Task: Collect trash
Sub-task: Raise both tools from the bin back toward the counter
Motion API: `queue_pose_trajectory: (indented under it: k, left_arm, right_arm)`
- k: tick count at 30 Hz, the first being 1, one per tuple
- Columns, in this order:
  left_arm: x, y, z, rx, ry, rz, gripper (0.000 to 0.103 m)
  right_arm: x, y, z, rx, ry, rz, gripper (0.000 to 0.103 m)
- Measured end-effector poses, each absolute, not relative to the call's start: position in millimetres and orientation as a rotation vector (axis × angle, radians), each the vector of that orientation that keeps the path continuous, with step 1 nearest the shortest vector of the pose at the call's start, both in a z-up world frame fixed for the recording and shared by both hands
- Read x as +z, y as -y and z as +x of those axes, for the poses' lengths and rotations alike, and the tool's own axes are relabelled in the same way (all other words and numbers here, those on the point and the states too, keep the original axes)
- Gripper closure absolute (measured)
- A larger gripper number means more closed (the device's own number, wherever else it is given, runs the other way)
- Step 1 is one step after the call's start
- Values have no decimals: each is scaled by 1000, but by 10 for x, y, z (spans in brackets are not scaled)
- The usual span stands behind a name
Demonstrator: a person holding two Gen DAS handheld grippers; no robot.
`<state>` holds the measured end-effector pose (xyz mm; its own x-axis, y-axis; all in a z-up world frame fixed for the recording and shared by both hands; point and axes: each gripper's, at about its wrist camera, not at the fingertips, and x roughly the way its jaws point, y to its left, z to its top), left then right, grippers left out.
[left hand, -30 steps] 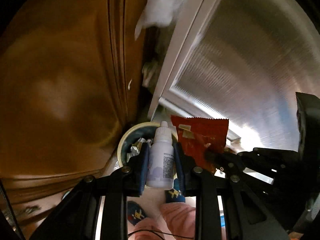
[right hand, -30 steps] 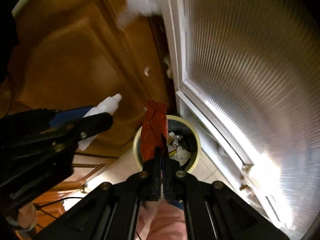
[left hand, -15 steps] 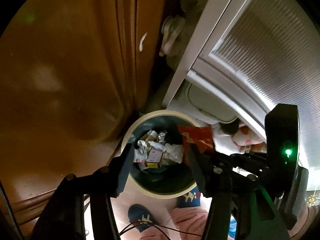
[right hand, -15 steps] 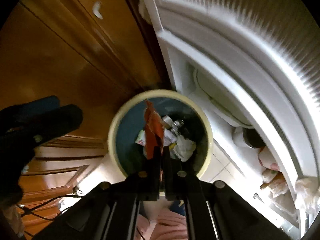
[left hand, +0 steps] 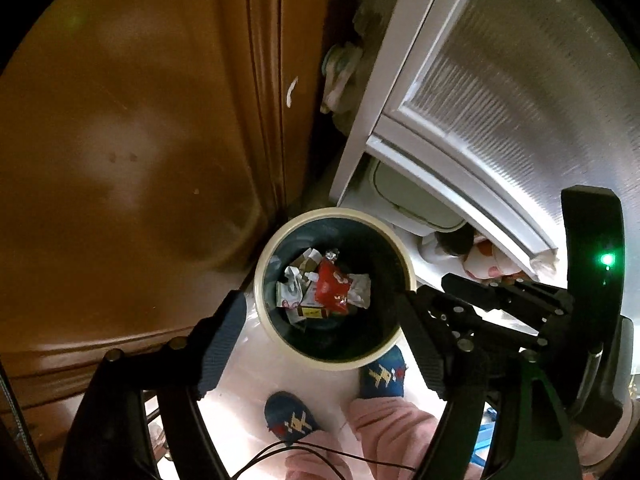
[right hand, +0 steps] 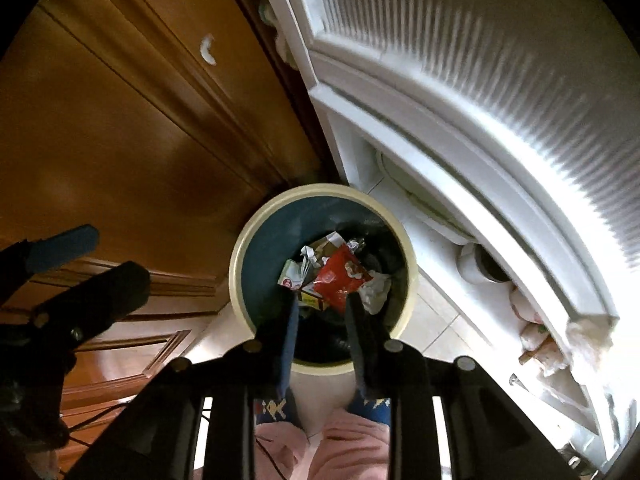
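Black plastic jaws stand apart and hold nothing: the left gripper point(left hand: 320, 344) has just been opening and gapes wide over the bin, while the right gripper point(right hand: 320, 312) has just been opening too, its jaws parted only a little. Both point steeply down at the waste bin point(left hand: 406, 258), evidently so that whatever they let go falls straight inside. The task's trash now lies at the bottom: a red snack wrapper point(left hand: 331, 287) on top of crumpled paper and small cartons point(left hand: 290, 294), with foil scraps beside it. The cream-rimmed, dark-lined bin stands on the pale tiled floor point(right hand: 436, 312), tucked into the corner between a brown wooden door point(left hand: 120, 140) and a white-framed ribbed glass door point(left hand: 520, 100). The person's blue patterned slippers point(left hand: 292, 420) and pink trouser legs sit close to the near rim.
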<state>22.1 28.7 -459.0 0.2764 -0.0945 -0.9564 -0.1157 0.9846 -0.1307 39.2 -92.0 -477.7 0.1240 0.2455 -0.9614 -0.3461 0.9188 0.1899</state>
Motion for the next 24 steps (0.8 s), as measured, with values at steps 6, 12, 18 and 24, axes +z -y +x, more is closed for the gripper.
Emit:
queue_pose_trajectory:
  k: [6,12,18,24]
  left_arm:
    - [-4011,-274,101,5,-1272,-189,26]
    - [-3270,-248,-14,-17,-1217,-180,26]
    - [-2485,-231,-127,-40,-1156,-168,21]
    - [-1878,-253,-197,-52,-1096,-153,21]
  right_arm:
    - [-4282,984,300,421,-1382,-109,78]
    - [-3622,1039,188,436,-1360,-109,78]
    - [-2919,1007,60,480,-1302,-132,78]
    - [-2249,1027,-23,520,-1236,-175,77]
